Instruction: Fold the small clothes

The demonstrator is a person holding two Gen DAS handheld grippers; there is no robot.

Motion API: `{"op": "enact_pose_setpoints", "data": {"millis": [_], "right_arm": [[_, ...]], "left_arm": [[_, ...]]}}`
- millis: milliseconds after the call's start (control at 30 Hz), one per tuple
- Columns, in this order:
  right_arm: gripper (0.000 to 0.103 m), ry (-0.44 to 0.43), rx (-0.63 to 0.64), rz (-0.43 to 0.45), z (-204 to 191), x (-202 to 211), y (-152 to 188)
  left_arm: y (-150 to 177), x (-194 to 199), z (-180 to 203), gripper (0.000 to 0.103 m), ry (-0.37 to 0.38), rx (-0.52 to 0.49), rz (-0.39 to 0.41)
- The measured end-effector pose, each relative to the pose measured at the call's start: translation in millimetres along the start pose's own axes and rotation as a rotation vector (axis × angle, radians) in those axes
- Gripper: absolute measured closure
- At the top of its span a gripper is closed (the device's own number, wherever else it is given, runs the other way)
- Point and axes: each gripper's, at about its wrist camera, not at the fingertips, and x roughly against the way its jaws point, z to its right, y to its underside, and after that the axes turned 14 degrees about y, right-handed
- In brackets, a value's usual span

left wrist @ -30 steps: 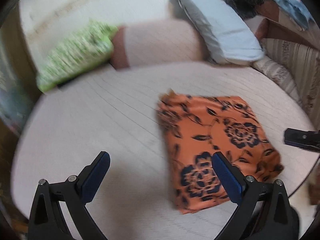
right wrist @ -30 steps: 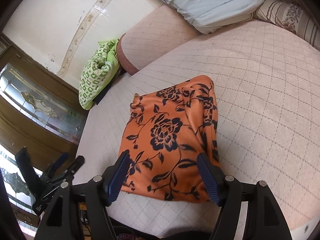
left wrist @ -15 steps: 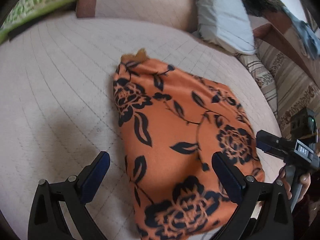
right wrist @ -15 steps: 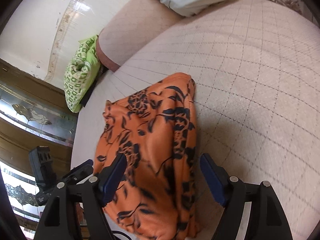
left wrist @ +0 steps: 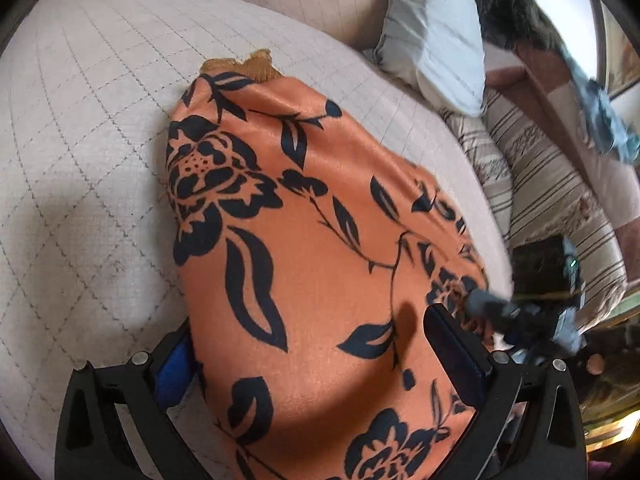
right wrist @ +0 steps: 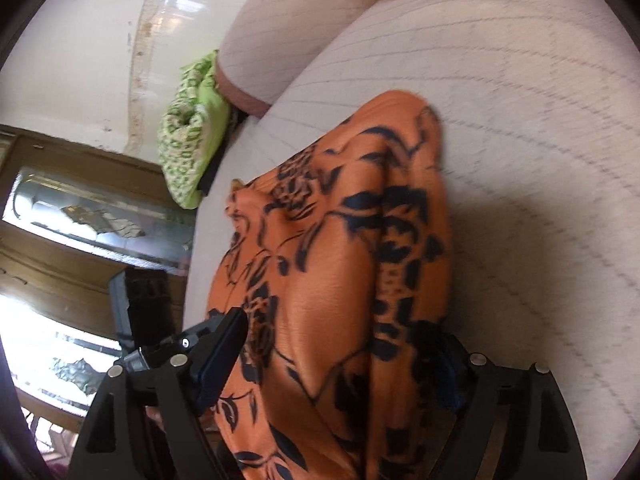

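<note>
On the quilted bed (left wrist: 100,128), both wide tools straddle the folded orange floral cloth (left wrist: 304,240).

A: Identify the support surface.
B: A bed with a pale quilted cover (left wrist: 100,128), stitched in a diamond grid.
A: List items lying directly on it.
B: One folded orange floral cloth (left wrist: 312,248); a quilted bolster (right wrist: 280,32); a light blue pillow (left wrist: 436,28).

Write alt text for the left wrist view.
An orange cloth with black flowers lies on a quilted bed, the open left gripper straddling its near edge. The right gripper reaches in at the right, with a pale pillow behind.
</note>
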Motion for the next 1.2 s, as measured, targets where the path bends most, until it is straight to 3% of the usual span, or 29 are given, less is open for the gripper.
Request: {"op": "enact_pose_setpoints", "data": {"millis": [33,100,133,200,300,567,833,1000,1200], "right_arm": [[0.024,0.002,0.011,-0.002,-3.4,-1.7,1.4],[0.032,0.008,0.029,-0.008,-11.5,-4.8,4.0],[0.039,-0.003,0.024,-0.002,-14.7,-4.0,5.7],[0.049,0.003,0.032,0.010,-23.9,-0.9,8.7],[0.054,0.035,0.073,0.033,-44.2,7.7,11.9],[0.056,0.023,0.165,0.070,-111.1,27.1,16.2],[0.057,-0.082,0.205,0.068,-174.4,-0.4,19.4],[0.057,-0.102,0.202,0.023,-189.4,-34.2,22.0],[0.057,-0.063,0.170,-0.029,-184.9,-75.4,20.1]], "left_arm": [[0.5,0.9,0.5,0.003,0.001,-0.002,0.007],[0.3,3.6,2.0,0.021,-0.022,-0.017,0.017],[1.1,5.6,3.8,0.026,-0.035,-0.028,0.023],[0.8,11.6,4.1,0.046,-0.030,-0.030,0.038],[-0.7,25.3,7.5,0.053,-0.019,-0.027,0.062],[4.1,100.7,31.2,0.054,-0.094,-0.108,0.183],[7.7,174.7,35.7,0.054,-0.315,-0.185,0.294],[9.5,186.8,20.3,0.054,-0.405,-0.195,0.310],[6.2,169.2,-22.4,0.053,-0.493,-0.145,0.263]]}}
